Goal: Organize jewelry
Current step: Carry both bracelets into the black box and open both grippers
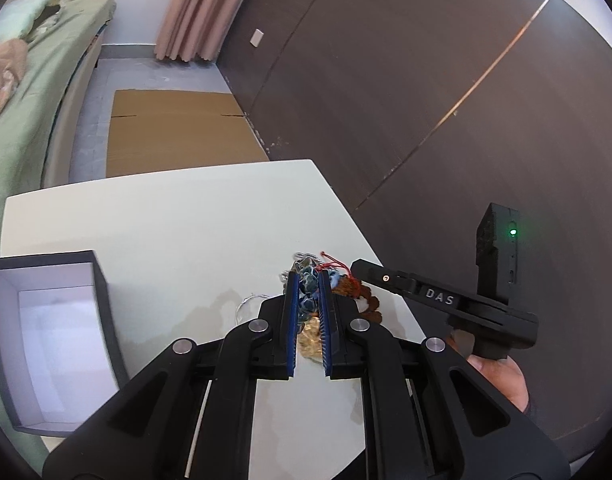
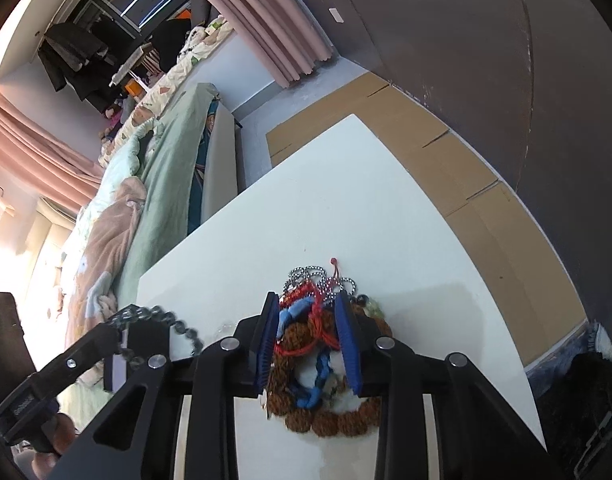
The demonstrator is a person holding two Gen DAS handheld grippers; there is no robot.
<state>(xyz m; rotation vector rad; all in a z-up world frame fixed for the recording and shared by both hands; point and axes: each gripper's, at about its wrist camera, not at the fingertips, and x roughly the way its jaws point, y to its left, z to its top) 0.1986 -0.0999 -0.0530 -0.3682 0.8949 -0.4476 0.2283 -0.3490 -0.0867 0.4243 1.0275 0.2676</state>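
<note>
A heap of jewelry lies on the white table [image 1: 177,216]: a brown bead bracelet [image 2: 326,424], a red cord [image 2: 306,292], a blue cord [image 2: 310,396] and a silver ball chain [image 2: 306,274]. My left gripper [image 1: 308,280] is shut on a dark blue-grey bead bracelet [image 1: 308,292], which hangs from it in the right wrist view [image 2: 161,316]. My right gripper [image 2: 308,304] stands open over the heap, its jaws on either side of the red and blue cords. An open dark box with a white inside [image 1: 53,332] sits at the table's left.
A thin silver ring or wire [image 1: 247,302] lies on the table left of the heap. Cardboard [image 1: 177,132] covers the floor beyond the table. A bed with green bedding [image 1: 21,92] is at the left; a dark wall panel [image 1: 426,80] is at the right.
</note>
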